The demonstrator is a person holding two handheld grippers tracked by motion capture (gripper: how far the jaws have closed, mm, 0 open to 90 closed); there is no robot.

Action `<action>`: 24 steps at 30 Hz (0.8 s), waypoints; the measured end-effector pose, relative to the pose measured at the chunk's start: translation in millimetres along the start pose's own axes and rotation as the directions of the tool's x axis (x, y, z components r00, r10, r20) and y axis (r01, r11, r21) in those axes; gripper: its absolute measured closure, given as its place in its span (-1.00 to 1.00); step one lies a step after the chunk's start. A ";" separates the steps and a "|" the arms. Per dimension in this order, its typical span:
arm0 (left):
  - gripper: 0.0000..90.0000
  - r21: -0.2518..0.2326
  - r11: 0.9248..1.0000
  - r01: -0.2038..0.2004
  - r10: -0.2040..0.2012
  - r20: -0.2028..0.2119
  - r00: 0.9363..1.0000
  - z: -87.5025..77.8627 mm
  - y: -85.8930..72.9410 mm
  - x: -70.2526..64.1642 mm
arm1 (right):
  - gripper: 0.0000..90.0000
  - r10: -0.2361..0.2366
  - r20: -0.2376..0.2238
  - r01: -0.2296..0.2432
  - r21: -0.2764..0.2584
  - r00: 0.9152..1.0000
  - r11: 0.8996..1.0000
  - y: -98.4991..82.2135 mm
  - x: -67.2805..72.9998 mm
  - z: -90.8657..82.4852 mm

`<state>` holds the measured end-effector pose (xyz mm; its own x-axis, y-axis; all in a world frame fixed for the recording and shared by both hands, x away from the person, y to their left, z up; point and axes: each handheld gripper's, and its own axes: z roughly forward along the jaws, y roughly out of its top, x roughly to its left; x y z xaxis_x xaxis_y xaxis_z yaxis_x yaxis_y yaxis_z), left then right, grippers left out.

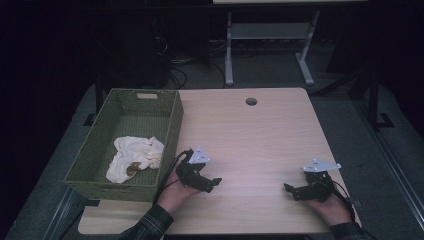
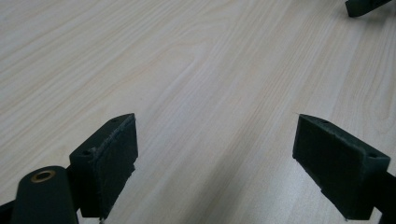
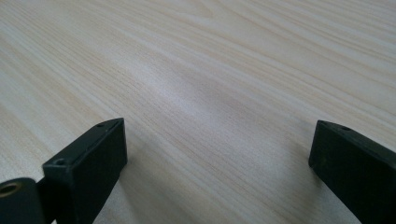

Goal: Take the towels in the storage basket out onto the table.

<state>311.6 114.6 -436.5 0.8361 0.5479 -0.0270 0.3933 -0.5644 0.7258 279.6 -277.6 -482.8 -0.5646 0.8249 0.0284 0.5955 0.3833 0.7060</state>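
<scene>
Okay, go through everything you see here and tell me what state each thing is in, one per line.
Left gripper: open, holding nothing, low over the table.
Right gripper: open, holding nothing, low over the table.
Green basket: upright at the table's left edge, holds the cloth.
White cloth: crumpled, stained, lying inside the basket.
Table: bare wood.

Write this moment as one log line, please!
left gripper: open, empty | right gripper: open, empty | cloth: in basket
</scene>
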 end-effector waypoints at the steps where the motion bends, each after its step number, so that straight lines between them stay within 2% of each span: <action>1: -0.71 0.006 1.000 -0.005 0.005 -0.002 1.000 -0.6 1.0 0.1 | -0.91 0.000 0.000 0.000 0.000 1.000 1.000 0.0 0.0 0.0; 6: -0.71 0.010 1.000 -0.006 0.006 0.005 1.000 -3.2 5.5 1.5 | -0.91 0.001 0.000 -0.001 0.001 1.000 1.000 0.0 0.1 0.0; 12: -0.70 -0.006 1.000 0.000 0.000 0.020 1.000 -8.1 14.6 3.1 | -0.91 0.001 0.000 -0.001 0.000 1.000 1.000 0.0 0.1 0.0; 17: -0.70 -0.004 1.000 -0.011 0.012 0.022 1.000 -13.7 21.4 5.8 | -0.91 0.000 0.000 0.000 0.000 1.000 1.000 0.0 0.0 0.0; 24: -0.70 -0.026 1.000 0.008 -0.007 0.026 1.000 -24.9 30.2 10.0 | -0.91 0.000 -0.001 0.000 0.000 1.000 1.000 0.0 0.0 0.0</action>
<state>322.3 118.4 -397.7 0.8431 0.5355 -0.0500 0.3894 -0.5438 0.7434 279.6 -277.7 -482.8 -0.5652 0.8244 0.0292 0.5955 0.3833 0.7060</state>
